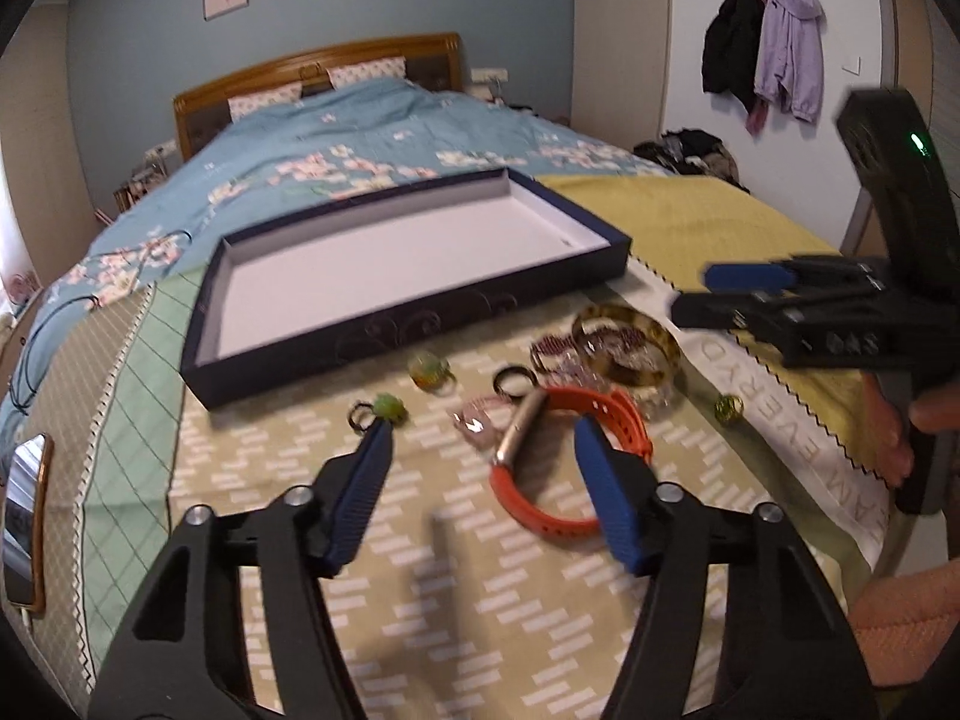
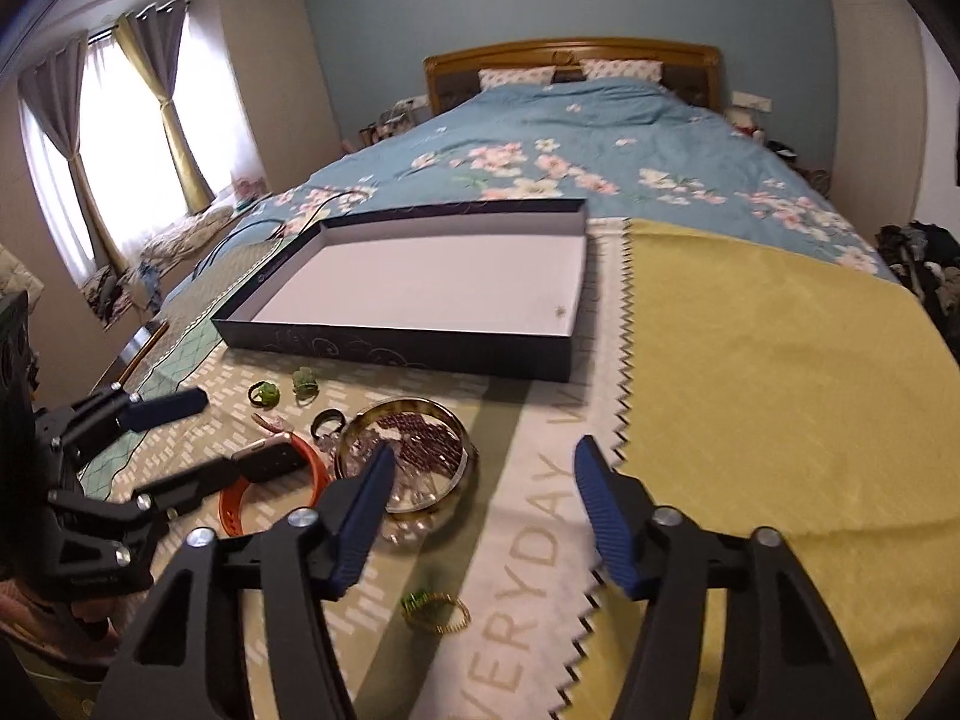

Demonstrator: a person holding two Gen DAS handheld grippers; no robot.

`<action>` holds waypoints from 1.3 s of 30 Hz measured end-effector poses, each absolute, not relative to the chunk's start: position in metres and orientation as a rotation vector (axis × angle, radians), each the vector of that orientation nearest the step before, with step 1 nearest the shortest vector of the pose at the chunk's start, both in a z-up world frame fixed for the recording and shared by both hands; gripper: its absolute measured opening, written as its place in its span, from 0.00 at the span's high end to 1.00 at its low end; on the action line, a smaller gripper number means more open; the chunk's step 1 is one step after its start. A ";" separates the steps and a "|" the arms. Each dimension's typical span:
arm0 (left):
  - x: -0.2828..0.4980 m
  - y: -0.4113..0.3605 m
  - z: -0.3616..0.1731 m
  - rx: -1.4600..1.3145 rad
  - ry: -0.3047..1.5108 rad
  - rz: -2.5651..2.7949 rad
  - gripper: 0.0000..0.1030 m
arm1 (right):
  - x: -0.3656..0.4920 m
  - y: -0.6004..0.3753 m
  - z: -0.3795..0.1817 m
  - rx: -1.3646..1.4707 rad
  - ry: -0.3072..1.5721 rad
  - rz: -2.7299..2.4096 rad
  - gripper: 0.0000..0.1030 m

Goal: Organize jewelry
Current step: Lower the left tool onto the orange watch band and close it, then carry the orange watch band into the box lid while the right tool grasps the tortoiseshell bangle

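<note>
Jewelry lies on a patterned cloth in front of an empty dark-blue box lid. My left gripper hangs open over an orange-strapped watch, whose face lies between the fingers without being pinched. Nearby are a green ring, a yellow-green ring, a black ring and a tortoiseshell bangle around purple beads. My right gripper is open and empty, right of the bangle. A gold bracelet lies just below it.
A yellow cloth with a zigzag edge covers the right side. A phone lies at the far left edge, with a black cable beyond it. The made bed stretches behind the box lid.
</note>
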State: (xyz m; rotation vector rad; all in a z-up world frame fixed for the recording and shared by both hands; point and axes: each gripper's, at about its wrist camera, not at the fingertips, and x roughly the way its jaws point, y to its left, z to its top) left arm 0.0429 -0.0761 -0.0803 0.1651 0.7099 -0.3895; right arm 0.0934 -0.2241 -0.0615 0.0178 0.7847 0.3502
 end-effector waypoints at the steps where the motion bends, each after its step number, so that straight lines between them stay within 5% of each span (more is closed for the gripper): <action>1: 0.042 -0.076 -0.082 0.163 0.720 -0.394 0.48 | 0.099 -0.221 -0.063 0.013 0.802 0.367 0.55; 4: 0.043 -0.074 -0.087 0.142 0.754 -0.417 0.53 | 0.111 -0.216 -0.068 0.010 0.841 0.384 0.75; 8: 0.042 -0.069 -0.088 0.111 0.795 -0.456 0.59 | 0.125 -0.217 -0.078 0.023 0.903 0.390 0.77; 12: 0.045 -0.065 -0.091 0.093 0.828 -0.477 0.81 | 0.124 -0.217 -0.080 0.042 0.922 0.418 0.94; 20: 0.057 -0.042 -0.079 0.079 0.805 -0.419 0.90 | 0.110 -0.224 -0.076 0.112 0.928 0.430 0.96; 25: 0.053 -0.034 -0.072 0.063 0.800 -0.449 0.65 | 0.110 -0.220 -0.078 0.077 0.940 0.427 0.74; 29: 0.050 -0.039 -0.079 0.064 0.835 -0.475 0.63 | 0.115 -0.214 -0.081 0.058 0.952 0.441 0.78; 33: 0.055 -0.043 -0.090 0.046 0.879 -0.480 0.69 | 0.114 -0.212 -0.081 0.052 0.954 0.456 0.89; 35: 0.057 -0.042 -0.090 0.029 0.887 -0.488 0.81 | 0.113 -0.214 -0.079 0.059 0.946 0.455 0.95; 39: 0.059 -0.043 -0.089 0.049 0.874 -0.460 0.93 | 0.110 -0.220 -0.072 0.081 0.921 0.450 0.95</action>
